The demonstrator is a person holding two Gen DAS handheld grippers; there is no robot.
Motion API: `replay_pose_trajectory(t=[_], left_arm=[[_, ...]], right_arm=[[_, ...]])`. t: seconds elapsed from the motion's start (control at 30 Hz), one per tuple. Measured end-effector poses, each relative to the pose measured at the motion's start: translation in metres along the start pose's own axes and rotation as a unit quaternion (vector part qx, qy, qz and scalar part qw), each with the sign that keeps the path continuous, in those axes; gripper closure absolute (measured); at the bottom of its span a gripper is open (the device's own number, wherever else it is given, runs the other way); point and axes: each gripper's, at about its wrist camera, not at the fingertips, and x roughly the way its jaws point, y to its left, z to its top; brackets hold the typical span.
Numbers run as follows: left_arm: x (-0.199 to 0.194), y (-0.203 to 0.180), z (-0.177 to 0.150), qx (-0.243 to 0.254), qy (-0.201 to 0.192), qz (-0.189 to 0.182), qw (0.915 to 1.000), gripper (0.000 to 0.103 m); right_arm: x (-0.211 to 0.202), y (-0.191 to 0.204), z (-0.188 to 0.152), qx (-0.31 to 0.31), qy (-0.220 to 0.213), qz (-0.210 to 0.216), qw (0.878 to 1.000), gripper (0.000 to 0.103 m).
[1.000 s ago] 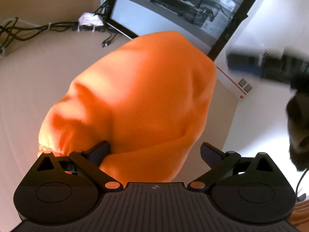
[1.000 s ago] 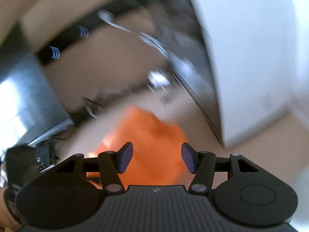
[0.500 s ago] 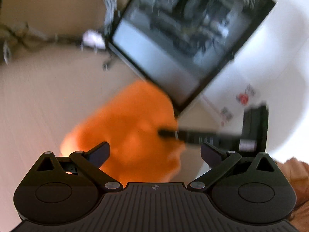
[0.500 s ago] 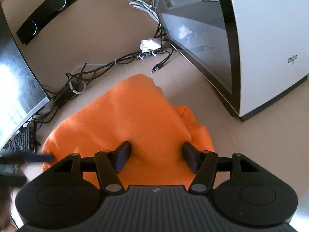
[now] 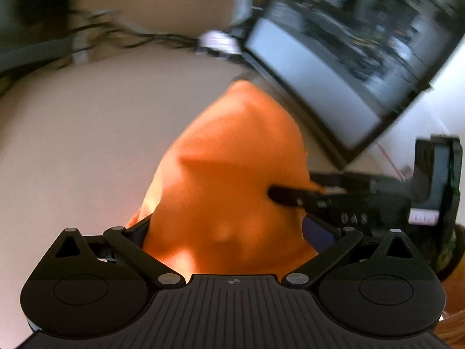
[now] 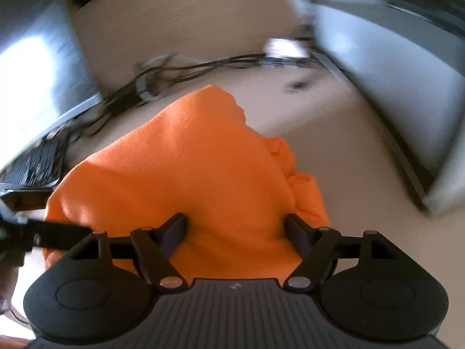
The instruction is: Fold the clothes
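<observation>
Lying bunched on the pale tabletop point(image 6: 363, 180), the orange garment point(image 6: 186, 163) has its long axis running from close under both cameras away toward a narrower end, which points at the tangle of dark cables point(image 6: 186, 69) and, in the left wrist view, at the lower edge of a glass-sided computer case point(image 5: 334, 67). In that view the garment point(image 5: 232, 180) tapers to a blunt tip beside the case. The right claw point(image 6: 237, 232) is opening, its jaws standing wide apart with the heaped cloth rising between them; the pads sit at the flanks of the fold, and the blur does not let me say whether they touch it. The left claw point(image 5: 223, 232) also stands wide apart, the cloth mounded between its fingers with no sign of a pinch. Seen from the left wrist, one dark finger of the right claw point(image 5: 290, 196) reaches in from the right edge and lies against the top of the garment. A keyboard point(image 6: 35, 160) sits at the left in the right wrist view, near the cables.
</observation>
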Motion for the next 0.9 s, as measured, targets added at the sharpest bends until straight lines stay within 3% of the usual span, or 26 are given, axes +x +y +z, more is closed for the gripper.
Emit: replay_pose_trajectory(t=[0.13,0.27,0.37,0.47,0.53,0.6,0.67,0.73,0.77,0.8,0.9], left_arm=[[-0.033,0.031,-0.025,-0.057,-0.017,0.053,0.9968,0.001],[-0.064,0.055,-0.051,-0.120,-0.032,0.096,0.9876,0.001],[-0.084,0.066,-0.065,-0.158,-0.048,0.109,0.9803,0.001],[-0.095,0.071,-0.073,-0.179,-0.063,0.109,0.9758,0.001],[-0.098,0.073,-0.076,-0.188,-0.068,0.108,0.9739,0.001],[-0.100,0.075,-0.077,-0.193,-0.070,0.106,0.9730,0.001],[-0.101,0.076,-0.078,-0.196,-0.072,0.105,0.9723,0.001],[-0.101,0.075,-0.078,-0.194,-0.073,0.104,0.9727,0.001],[-0.101,0.075,-0.077,-0.193,-0.074,0.103,0.9731,0.001],[-0.102,0.075,-0.077,-0.191,-0.075,0.102,0.9734,0.001],[-0.105,0.073,-0.073,-0.187,-0.076,0.098,0.9745,0.001]], right_arm=[[0.041,0.054,0.026,-0.097,0.013,0.057,0.994,0.026],[0.069,0.124,0.046,-0.218,0.001,0.098,0.971,0.026],[0.058,0.153,0.067,-0.243,-0.032,0.140,0.959,0.026],[0.040,0.150,0.086,-0.190,-0.066,0.145,0.969,0.024],[0.042,0.139,0.093,-0.137,-0.066,0.126,0.980,0.024],[0.055,0.122,0.094,-0.070,-0.042,0.112,0.990,0.024],[0.069,0.101,0.088,0.012,-0.006,0.129,0.992,0.024],[0.080,0.086,0.084,0.078,0.026,0.161,0.984,0.029],[0.083,0.085,0.085,0.095,0.036,0.187,0.977,0.047],[0.086,0.084,0.085,0.112,0.047,0.213,0.970,0.050],[0.079,0.106,0.101,0.102,0.047,0.310,0.944,0.062]])
